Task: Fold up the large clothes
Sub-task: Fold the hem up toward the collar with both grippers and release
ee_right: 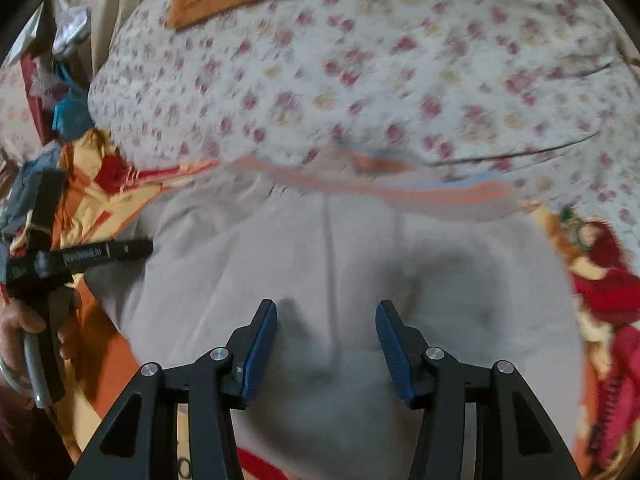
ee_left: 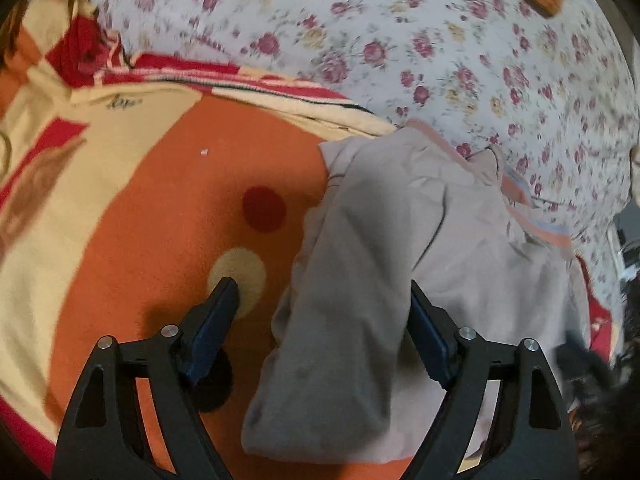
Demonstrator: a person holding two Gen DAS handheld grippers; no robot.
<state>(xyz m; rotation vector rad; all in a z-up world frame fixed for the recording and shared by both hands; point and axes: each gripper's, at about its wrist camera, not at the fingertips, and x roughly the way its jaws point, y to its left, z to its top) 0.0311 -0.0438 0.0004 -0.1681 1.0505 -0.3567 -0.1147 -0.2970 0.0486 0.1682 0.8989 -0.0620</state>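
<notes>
Beige garment (ee_left: 380, 280) lies lengthwise toward the floral quilt (ee_left: 440, 60) — both tongs (ee_left: 324, 312) (ee_right: 326, 320) apart, empty.

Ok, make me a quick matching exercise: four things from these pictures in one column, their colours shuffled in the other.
Things:
1. garment
2. blanket
3. quilt
4. gripper pads

Colours:
A. blue
B. white with pink flowers
C. pale grey-beige
D. orange with red and cream dots

Pairs: 1-C, 2-D, 3-B, 4-A

Left gripper (ee_left: 324, 308) spread, grey garment (ee_left: 400, 248) between
</notes>
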